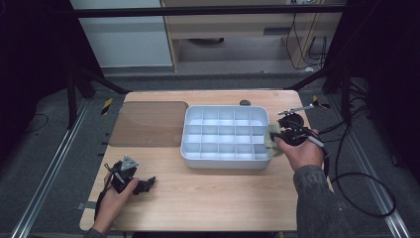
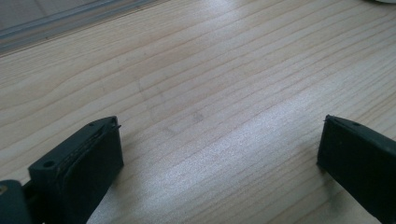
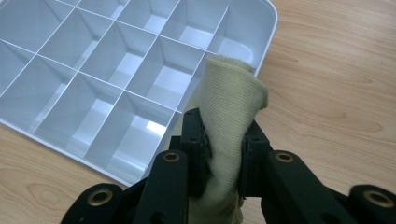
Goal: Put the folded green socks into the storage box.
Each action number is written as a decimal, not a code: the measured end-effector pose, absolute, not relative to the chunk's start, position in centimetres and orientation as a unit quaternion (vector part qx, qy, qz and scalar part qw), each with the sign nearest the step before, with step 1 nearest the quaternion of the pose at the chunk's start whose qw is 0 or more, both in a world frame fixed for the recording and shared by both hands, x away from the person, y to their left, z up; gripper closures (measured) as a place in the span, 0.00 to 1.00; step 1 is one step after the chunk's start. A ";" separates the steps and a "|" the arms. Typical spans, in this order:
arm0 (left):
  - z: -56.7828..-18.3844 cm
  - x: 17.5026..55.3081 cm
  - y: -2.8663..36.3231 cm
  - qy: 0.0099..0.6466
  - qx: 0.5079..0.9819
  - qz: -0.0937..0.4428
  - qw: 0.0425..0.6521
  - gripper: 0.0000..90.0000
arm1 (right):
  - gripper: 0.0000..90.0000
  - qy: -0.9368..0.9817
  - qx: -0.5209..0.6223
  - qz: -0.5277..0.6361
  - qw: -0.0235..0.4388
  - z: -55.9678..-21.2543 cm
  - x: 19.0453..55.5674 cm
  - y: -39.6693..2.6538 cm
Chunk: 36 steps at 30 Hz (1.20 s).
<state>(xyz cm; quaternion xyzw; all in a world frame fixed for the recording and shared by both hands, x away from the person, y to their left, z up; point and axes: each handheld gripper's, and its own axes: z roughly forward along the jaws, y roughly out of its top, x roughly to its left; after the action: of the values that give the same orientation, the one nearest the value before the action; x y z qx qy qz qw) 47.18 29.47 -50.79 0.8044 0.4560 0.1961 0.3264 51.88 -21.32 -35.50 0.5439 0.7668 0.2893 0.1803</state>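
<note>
A white compartment tray point(image 1: 225, 158) with a grid of empty cells stands on the wooden table, seen close up as the tray point(image 3: 261, 42) in the right gripper view. My right gripper point(image 1: 275, 141) is at the tray's right edge, shut on a folded beige cloth point(image 3: 229, 107) that sticks up between its jaws over the tray's corner; from above the cloth point(image 1: 273, 141) touches the tray's right rim. My left gripper point(image 1: 148, 184) rests low on the table at the front left, jaws wide apart over bare wood, open, and the left gripper point(image 2: 219, 144) holds nothing.
A brown translucent lid point(image 1: 148, 123) lies flat left of the tray. A small dark object point(image 1: 244, 102) sits at the table's far edge behind the tray. Cables point(image 1: 356, 183) trail off the table's right side. Bare wood spreads in front of the tray.
</note>
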 end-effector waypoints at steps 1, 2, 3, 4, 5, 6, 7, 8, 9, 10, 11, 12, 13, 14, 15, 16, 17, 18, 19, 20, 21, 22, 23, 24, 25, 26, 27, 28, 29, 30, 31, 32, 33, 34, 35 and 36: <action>-50.8 47.2 29.5 0.456 0.804 0.196 0.327 0.00 | 0.85 0.768 0.543 0.288 0.180 -35.6 51.9 -21.2; -50.8 47.2 29.5 0.455 0.804 0.196 0.327 0.00 | 0.85 0.769 0.542 0.287 0.179 -35.6 52.0 -21.1; -50.8 47.2 29.5 0.455 0.805 0.197 0.327 0.00 | 0.85 0.771 0.540 0.286 0.180 -35.7 52.0 -21.1; -50.8 47.2 29.5 0.455 0.805 0.197 0.326 0.00 | 0.85 0.771 0.541 0.285 0.179 -35.7 52.1 -21.0; -50.8 47.2 29.5 0.455 0.805 0.197 0.326 0.00 | 0.85 0.771 0.541 0.284 0.179 -35.8 52.2 -21.0; -50.8 47.2 29.5 0.455 0.805 0.197 0.327 0.00 | 0.85 0.772 0.541 0.283 0.179 -35.8 52.2 -20.9; -50.8 47.2 29.5 0.456 0.804 0.197 0.329 0.00 | 0.85 0.772 0.541 0.282 0.178 -35.9 52.3 -20.9; -50.8 47.2 29.5 0.456 0.803 0.197 0.329 0.00 | 0.85 0.772 0.542 0.280 0.178 -36.0 52.4 -20.8; -50.8 47.2 29.5 0.455 0.804 0.198 0.329 0.00 | 0.85 0.773 0.542 0.279 0.178 -36.1 52.4 -20.8; -50.8 47.2 29.5 0.455 0.804 0.198 0.328 0.00 | 0.85 0.774 0.542 0.276 0.178 -36.1 52.5 -20.8; -50.8 47.2 29.5 0.455 0.804 0.198 0.328 0.00 | 0.85 0.773 0.543 0.276 0.176 -36.2 52.6 -20.7; -50.8 47.2 29.5 0.456 0.803 0.197 0.329 0.00 | 0.85 0.774 0.542 0.275 0.177 -36.2 52.6 -20.7; -50.8 47.2 29.5 0.456 0.803 0.197 0.329 0.00 | 0.85 0.775 0.542 0.276 0.176 -36.2 52.7 -20.6; -50.8 47.2 29.5 0.456 0.804 0.197 0.328 0.00 | 0.85 0.775 0.542 0.275 0.176 -36.3 52.7 -20.6; -50.8 47.2 29.5 0.455 0.804 0.198 0.328 0.00 | 0.85 0.775 0.541 0.275 0.176 -36.3 52.7 -20.6; -50.8 47.2 29.5 0.455 0.804 0.198 0.328 0.00 | 0.85 0.775 0.542 0.272 0.176 -36.4 52.8 -20.5; -50.8 47.2 29.5 0.455 0.804 0.198 0.328 0.00 | 0.85 0.777 0.541 0.270 0.175 -36.5 52.8 -20.4; -50.8 47.2 29.5 0.455 0.804 0.198 0.328 0.00 | 0.85 0.778 0.540 0.268 0.176 -36.5 52.9 -20.4; -50.8 47.2 29.5 0.455 0.804 0.198 0.328 0.00 | 0.85 0.778 0.540 0.267 0.175 -36.6 52.9 -20.3; -50.8 47.2 29.5 0.455 0.804 0.198 0.328 0.00 | 0.85 0.779 0.540 0.267 0.176 -36.7 53.0 -20.2; -50.8 47.2 29.5 0.455 0.804 0.198 0.328 0.00 | 0.85 0.780 0.539 0.265 0.175 -36.7 53.0 -20.1; -50.8 47.2 29.5 0.455 0.804 0.198 0.328 0.00 | 0.85 0.782 0.538 0.262 0.175 -36.8 53.1 -20.0; -50.8 47.2 29.5 0.455 0.804 0.198 0.328 0.00 | 0.85 0.785 0.535 0.260 0.175 -36.9 53.1 -19.8; -50.8 47.2 29.5 0.455 0.804 0.198 0.328 0.00 | 0.85 0.787 0.531 0.260 0.176 -37.1 53.1 -19.7; -50.8 47.2 29.5 0.455 0.804 0.197 0.327 0.00 | 0.85 0.787 0.531 0.260 0.176 -37.2 53.2 -19.6; -50.8 47.2 29.5 0.455 0.804 0.198 0.327 0.00 | 0.85 0.788 0.531 0.259 0.175 -37.2 53.2 -19.5; -50.8 47.2 29.5 0.455 0.804 0.198 0.327 0.00 | 0.85 0.790 0.529 0.257 0.174 -37.4 53.2 -19.3; -50.8 47.2 29.5 0.455 0.804 0.198 0.327 0.00 | 0.85 0.791 0.529 0.253 0.173 -37.6 53.3 -19.2; -50.8 47.2 29.5 0.455 0.804 0.197 0.327 0.00 | 0.85 0.793 0.528 0.251 0.172 -37.8 53.3 -19.0; -50.8 47.2 29.5 0.455 0.804 0.197 0.327 0.00 | 0.85 0.794 0.528 0.250 0.171 -38.0 53.4 -19.0; -50.8 47.2 29.5 0.455 0.804 0.197 0.327 0.00 | 0.85 0.794 0.529 0.249 0.167 -38.2 53.4 -18.9; -50.8 47.2 29.5 0.455 0.804 0.197 0.327 0.00 | 0.85 0.794 0.529 0.247 0.167 -38.4 53.4 -18.8; -50.8 47.2 29.5 0.455 0.804 0.197 0.327 0.00 | 0.85 0.797 0.527 0.244 0.169 -38.6 53.5 -18.8; -50.8 47.2 29.5 0.455 0.804 0.197 0.327 0.00 | 0.85 0.798 0.527 0.239 0.170 -38.8 53.5 -18.7; -50.8 47.2 29.5 0.455 0.804 0.197 0.327 0.00 | 0.85 0.798 0.526 0.237 0.172 -38.9 53.6 -18.7; -50.8 47.2 29.5 0.455 0.804 0.197 0.327 0.00 | 0.85 0.798 0.527 0.237 0.170 -38.9 53.6 -18.7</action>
<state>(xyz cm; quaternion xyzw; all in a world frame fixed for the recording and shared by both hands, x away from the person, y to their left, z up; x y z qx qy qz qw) 47.18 29.47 -50.79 0.8045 0.4554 0.1969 0.3267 53.62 -18.65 -38.95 0.5268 0.7983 0.2369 0.1704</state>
